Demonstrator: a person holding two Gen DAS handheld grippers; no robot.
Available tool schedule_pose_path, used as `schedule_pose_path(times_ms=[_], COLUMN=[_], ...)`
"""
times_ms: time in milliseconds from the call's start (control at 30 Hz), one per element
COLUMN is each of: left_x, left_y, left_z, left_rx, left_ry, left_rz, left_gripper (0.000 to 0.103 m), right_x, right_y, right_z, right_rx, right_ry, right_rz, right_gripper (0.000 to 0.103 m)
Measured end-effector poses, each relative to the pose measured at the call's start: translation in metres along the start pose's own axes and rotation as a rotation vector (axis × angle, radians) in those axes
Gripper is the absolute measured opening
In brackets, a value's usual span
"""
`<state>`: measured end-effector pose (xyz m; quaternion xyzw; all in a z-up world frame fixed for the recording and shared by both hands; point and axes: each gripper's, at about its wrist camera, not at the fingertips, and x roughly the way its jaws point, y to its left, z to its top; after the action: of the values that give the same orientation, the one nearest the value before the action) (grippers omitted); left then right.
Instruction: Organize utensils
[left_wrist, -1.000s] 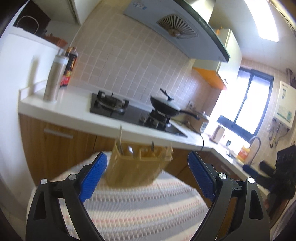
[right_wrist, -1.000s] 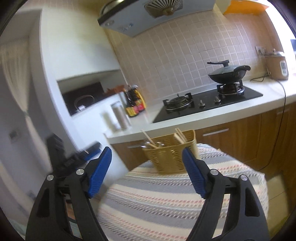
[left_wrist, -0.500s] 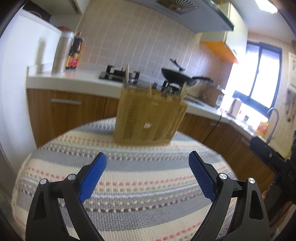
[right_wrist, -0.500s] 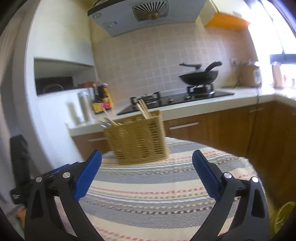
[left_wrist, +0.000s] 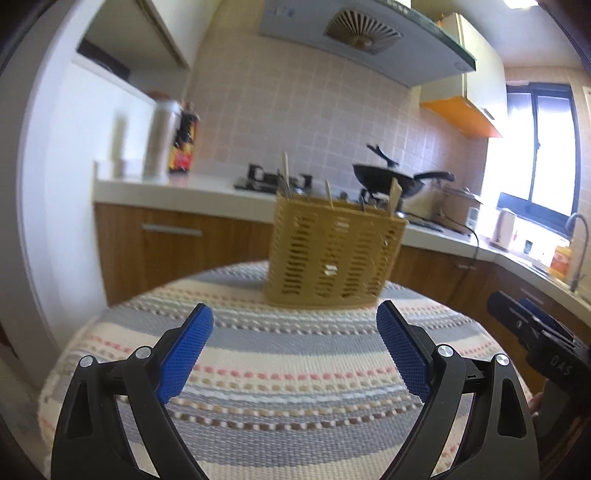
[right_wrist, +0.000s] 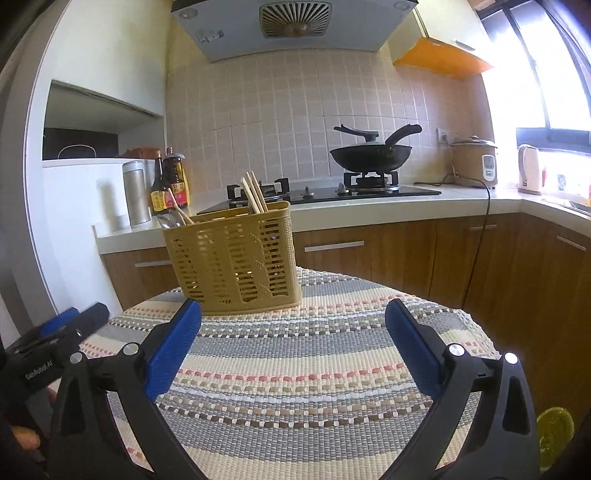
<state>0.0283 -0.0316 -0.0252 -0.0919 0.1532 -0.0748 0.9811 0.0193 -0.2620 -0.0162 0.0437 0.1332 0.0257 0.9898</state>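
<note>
A tan slotted plastic utensil basket (left_wrist: 334, 256) stands on a round table with a striped woven cloth (left_wrist: 288, 373); it also shows in the right wrist view (right_wrist: 232, 260). Wooden chopsticks (right_wrist: 254, 197) and metal utensil handles stick up out of it. My left gripper (left_wrist: 294, 334) is open and empty, low over the cloth in front of the basket. My right gripper (right_wrist: 293, 341) is open and empty, also in front of the basket. The right gripper's body shows at the right edge of the left wrist view (left_wrist: 539, 339); the left gripper's body shows at the left edge of the right wrist view (right_wrist: 55, 339).
Behind the table runs a kitchen counter (right_wrist: 369, 212) with wooden cabinets, a gas hob with a black wok (right_wrist: 371, 155), sauce bottles (right_wrist: 173, 181), a steel canister (right_wrist: 136, 197), a rice cooker (right_wrist: 474, 160) and a kettle (right_wrist: 530, 168). A yellow-green thing (right_wrist: 554, 430) lies low, beyond the table's right edge.
Both views have shifted around the basket, and it now sits centred in front of each gripper. Both grippers have stayed open and empty.
</note>
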Motion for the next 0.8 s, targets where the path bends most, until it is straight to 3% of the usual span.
schedule_pose_path(times_ms=[200,800], left_x=[-0.018,-0.017], left_y=[-0.005,-0.014], left_z=[0.004,0.006], left_rx=[0.039,0.101], left_ry=[-0.089,-0.09], left_rz=[0.063,0.163], left_gripper=[0.089,0.09], right_x=[0.0,0.006], right_y=[0.011,0.018], right_z=[-0.003,-0.006], right_rx=[-0.049,-0.08], right_ry=[-0.003,0.033], right_rz=[-0.002,0.028], right_gripper=[0.095,0.095])
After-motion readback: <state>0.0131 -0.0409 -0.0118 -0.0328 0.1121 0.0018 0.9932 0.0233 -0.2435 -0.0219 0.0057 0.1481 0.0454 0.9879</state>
